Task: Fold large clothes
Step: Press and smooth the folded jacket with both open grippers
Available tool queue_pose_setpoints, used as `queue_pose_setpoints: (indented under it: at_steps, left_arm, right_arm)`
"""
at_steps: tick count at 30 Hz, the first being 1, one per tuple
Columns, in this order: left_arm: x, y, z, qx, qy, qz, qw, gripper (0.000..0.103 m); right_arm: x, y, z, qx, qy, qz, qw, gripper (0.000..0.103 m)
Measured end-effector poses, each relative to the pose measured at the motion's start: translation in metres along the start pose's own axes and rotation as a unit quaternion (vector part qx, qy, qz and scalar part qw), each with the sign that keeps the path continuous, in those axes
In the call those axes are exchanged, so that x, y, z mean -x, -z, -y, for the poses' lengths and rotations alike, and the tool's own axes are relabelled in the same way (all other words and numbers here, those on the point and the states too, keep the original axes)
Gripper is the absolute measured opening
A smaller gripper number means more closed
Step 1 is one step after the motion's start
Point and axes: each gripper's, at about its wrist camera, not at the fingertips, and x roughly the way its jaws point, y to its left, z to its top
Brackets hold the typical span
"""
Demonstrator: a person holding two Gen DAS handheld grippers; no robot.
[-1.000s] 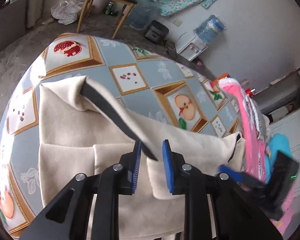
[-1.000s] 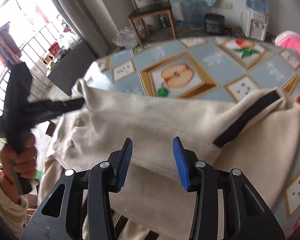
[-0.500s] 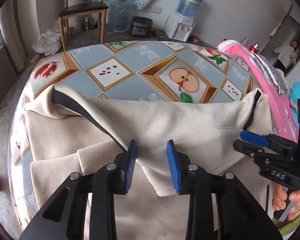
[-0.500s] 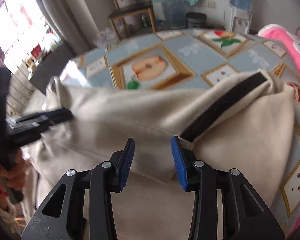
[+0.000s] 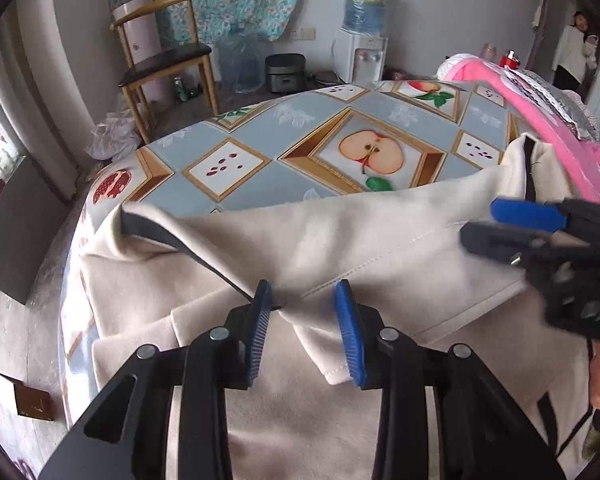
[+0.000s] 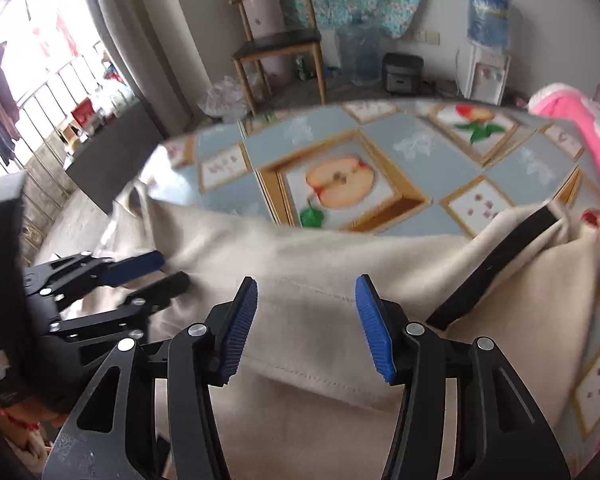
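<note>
Across lower frame: thick, soft beige wool coat [image 5: 380, 240], likely heavy, floppy; best pinched at stitched hem. Left gripper [image 5: 306, 330], right gripper [image 6: 306, 326]: just opening, gripping nothing.

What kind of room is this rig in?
Probably a lived-in home room, not a lab: a table under a fruit-print cloth, a wooden chair and a water dispenser by the wall, a beige coat on the table.

Both wrist views look down, close, sharing the beige coat [image 5: 380, 240].
</note>
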Motion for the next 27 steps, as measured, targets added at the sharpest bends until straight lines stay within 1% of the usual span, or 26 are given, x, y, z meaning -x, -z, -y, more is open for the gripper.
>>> queue_pose_setpoints:
  at_steps: [2, 6, 8, 10, 11, 12, 13, 14, 15, 16, 17, 19, 21, 23, 25, 26, 27]
  left_arm:
    - [-0.001, 0.003, 0.002, -0.005, -0.007, 0.006, 0.9999, 0.033]
    - [0.007, 0.003, 0.001, -0.004, -0.002, 0.016, 0.9999, 0.033]
    - [0.019, 0.001, 0.002, -0.007, 0.009, 0.037, 0.9992, 0.033]
    - [0.026, -0.002, 0.008, -0.018, 0.007, 0.046, 0.9987, 0.033]
    - [0.024, -0.002, 0.01, -0.02, 0.004, 0.041, 0.999, 0.033]
    - [0.018, -0.002, 0.012, -0.018, 0.003, 0.024, 0.9995, 0.033]
    - [0.008, -0.002, 0.015, -0.02, -0.002, -0.001, 0.9998, 0.033]
    - [-0.001, 0.0, 0.018, -0.027, -0.02, -0.019, 0.9993, 0.033]
    - [-0.005, 0.003, 0.019, -0.035, -0.032, -0.021, 0.9987, 0.033]
    - [-0.003, 0.005, 0.019, -0.033, -0.029, -0.017, 0.9989, 0.033]
    - [0.002, 0.006, 0.015, -0.024, -0.022, -0.015, 0.9994, 0.033]
    - [0.014, 0.008, 0.008, -0.011, -0.013, -0.007, 0.9998, 0.033]
    - [0.032, 0.012, 0.002, -0.003, -0.013, 0.004, 0.9999, 0.033]
    - [0.053, 0.018, -0.004, 0.005, -0.009, 0.012, 0.9999, 0.033]
    - [0.074, 0.026, -0.01, 0.012, -0.002, 0.019, 0.9997, 0.04]
    - [0.087, 0.032, -0.012, 0.017, 0.002, 0.023, 0.9996, 0.049]
    - [0.097, 0.038, -0.014, 0.019, 0.006, 0.026, 0.9995, 0.054]
  right_arm:
    - [-0.002, 0.006, -0.003, 0.008, 0.005, 0.014, 1.0, 0.051]
    - [0.012, 0.004, -0.003, 0.0, 0.009, 0.002, 1.0, 0.051]
    - [0.027, 0.005, -0.005, 0.003, 0.0, 0.024, 1.0, 0.051]
    - [0.032, 0.007, -0.009, 0.016, 0.01, 0.03, 0.999, 0.052]
    - [0.027, 0.008, -0.01, 0.02, 0.016, 0.022, 0.999, 0.053]
    - [0.019, 0.01, -0.011, 0.022, 0.028, 0.009, 0.999, 0.053]
    - [0.005, 0.014, -0.01, 0.023, 0.043, -0.017, 0.999, 0.053]
    - [-0.002, 0.017, -0.009, 0.022, 0.048, -0.032, 0.998, 0.053]
    - [-0.001, 0.019, -0.007, 0.018, 0.048, -0.028, 0.998, 0.053]
    - [0.005, 0.02, -0.006, 0.011, 0.047, -0.028, 0.998, 0.053]
    - [0.012, 0.021, -0.006, 0.004, 0.041, -0.025, 0.999, 0.055]
    - [0.035, 0.026, -0.004, -0.012, 0.026, -0.006, 1.0, 0.059]
    - [0.057, 0.033, -0.003, -0.022, 0.023, 0.008, 0.999, 0.076]
    - [0.082, 0.046, -0.002, -0.035, 0.01, 0.02, 0.999, 0.078]
    - [0.103, 0.061, -0.001, -0.05, 0.001, 0.025, 0.998, 0.083]
    - [0.113, 0.072, 0.0, -0.057, 0.0, 0.028, 0.998, 0.085]
    - [0.121, 0.08, -0.001, -0.063, -0.002, 0.03, 0.998, 0.086]
